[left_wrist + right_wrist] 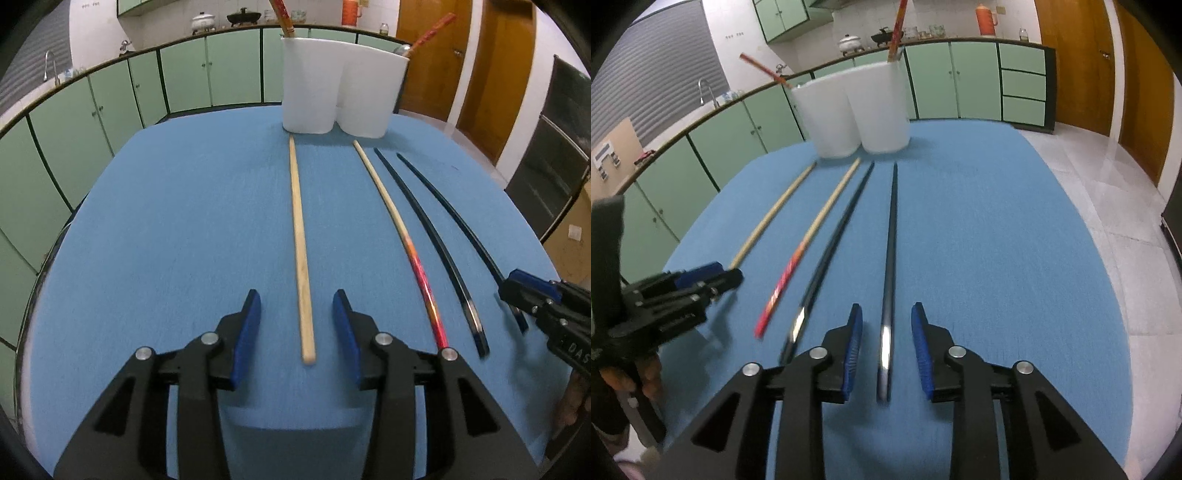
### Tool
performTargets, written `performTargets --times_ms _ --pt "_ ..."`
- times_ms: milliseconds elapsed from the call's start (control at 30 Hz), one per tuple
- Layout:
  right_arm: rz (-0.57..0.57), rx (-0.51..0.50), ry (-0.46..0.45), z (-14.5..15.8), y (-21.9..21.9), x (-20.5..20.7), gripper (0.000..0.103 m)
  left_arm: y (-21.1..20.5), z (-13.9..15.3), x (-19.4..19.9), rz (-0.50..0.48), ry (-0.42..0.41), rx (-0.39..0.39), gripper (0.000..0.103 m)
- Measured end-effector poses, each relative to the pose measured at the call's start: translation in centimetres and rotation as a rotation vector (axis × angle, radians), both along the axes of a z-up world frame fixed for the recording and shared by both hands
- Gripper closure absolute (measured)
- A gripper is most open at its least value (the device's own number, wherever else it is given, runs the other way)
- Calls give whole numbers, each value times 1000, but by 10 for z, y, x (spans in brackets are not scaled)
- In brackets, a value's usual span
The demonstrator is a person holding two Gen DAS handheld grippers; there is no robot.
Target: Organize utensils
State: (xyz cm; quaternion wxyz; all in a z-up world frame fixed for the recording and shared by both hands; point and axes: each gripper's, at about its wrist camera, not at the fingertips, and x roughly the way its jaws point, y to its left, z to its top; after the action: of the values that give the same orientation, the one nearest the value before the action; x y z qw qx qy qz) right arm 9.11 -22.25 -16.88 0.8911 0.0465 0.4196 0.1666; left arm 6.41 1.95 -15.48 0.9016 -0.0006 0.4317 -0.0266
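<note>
Four chopsticks lie side by side on the blue tablecloth (166,221). A plain wooden chopstick (301,240) runs between the jaws of my left gripper (297,299), which is open, its pads clear of the stick. To its right lie a wooden chopstick with a red end (399,236) and a black chopstick (428,229). The outer black chopstick (892,240) lies between the jaws of my right gripper (886,308), also open and not touching it. A white twin-cup holder (332,85) stands at the far edge with red chopsticks (282,18) in it.
Green cabinets (110,110) under a counter with a sink tap (50,64) curve behind the table. Wooden doors (436,74) stand at the back right. Tiled floor (1108,184) lies to the table's right. A hand (646,376) holds the left gripper's handle.
</note>
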Motion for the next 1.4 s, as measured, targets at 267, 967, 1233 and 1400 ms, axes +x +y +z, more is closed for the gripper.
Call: performTargets --times_ms 267,967,1233,1400 --pt "8 -49 -28 1 2 -12 76 2 -1 -7 4 -3 -4 63" --pt "17 -106 -54 -2 11 -22 93 -7 0 -14 3 -4 45 76" --pt "8 -81 -51 -3 8 -24 93 -8 0 -14 2 -5 50 77" --pt "7 -80 -54 -4 6 -27 93 -8 0 -14 1 -5 49 81"
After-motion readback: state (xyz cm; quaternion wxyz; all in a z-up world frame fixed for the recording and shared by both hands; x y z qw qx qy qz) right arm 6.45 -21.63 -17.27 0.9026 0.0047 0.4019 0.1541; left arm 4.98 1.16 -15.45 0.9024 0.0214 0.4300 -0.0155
